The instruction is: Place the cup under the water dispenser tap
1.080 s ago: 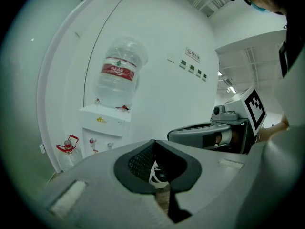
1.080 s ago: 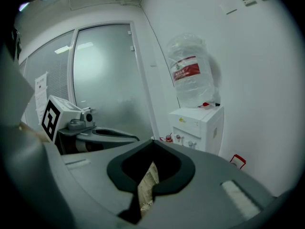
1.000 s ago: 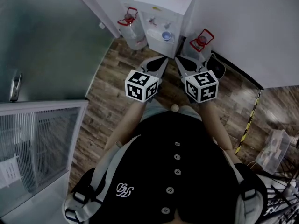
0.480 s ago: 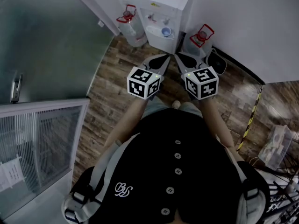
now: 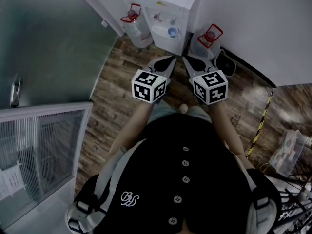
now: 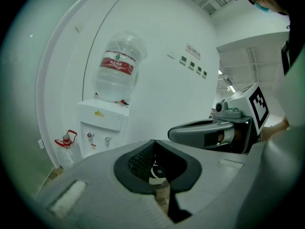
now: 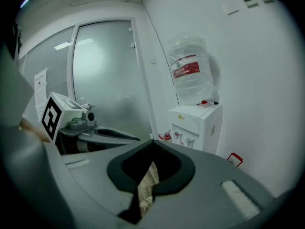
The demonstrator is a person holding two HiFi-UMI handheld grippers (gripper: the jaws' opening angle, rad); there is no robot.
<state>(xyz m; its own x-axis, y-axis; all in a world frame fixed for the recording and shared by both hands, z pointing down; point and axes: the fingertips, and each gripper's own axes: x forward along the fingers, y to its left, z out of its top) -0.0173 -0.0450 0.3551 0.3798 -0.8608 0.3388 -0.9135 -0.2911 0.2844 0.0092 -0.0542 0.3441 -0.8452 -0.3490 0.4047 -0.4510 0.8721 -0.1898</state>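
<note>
A white water dispenser [image 5: 168, 11] stands against the wall at the top of the head view. A small blue cup [image 5: 172, 32] sits on its drip ledge below the taps. My left gripper [image 5: 171, 59] and right gripper [image 5: 185, 58] hover side by side over the wood floor, a short way in front of the dispenser, both pointing at it. Both are shut and hold nothing. In the left gripper view the jaws of my left gripper [image 6: 153, 142] meet, and the dispenser [image 6: 102, 128] with its bottle stands left of them. In the right gripper view the dispenser [image 7: 198, 125] is to the right of my right gripper [image 7: 152, 142]. Neither gripper view shows the cup.
Empty water bottles with red handles stand on either side of the dispenser: one on the left [image 5: 134, 23], one on the right [image 5: 208, 40]. A dark round object [image 5: 225, 67] lies by the wall on the right. A frosted glass door [image 5: 48, 43] fills the left side.
The dispenser and cup sit slightly higher in the head view than a second ago. Both grippers stay shut and keep about the same place.
</note>
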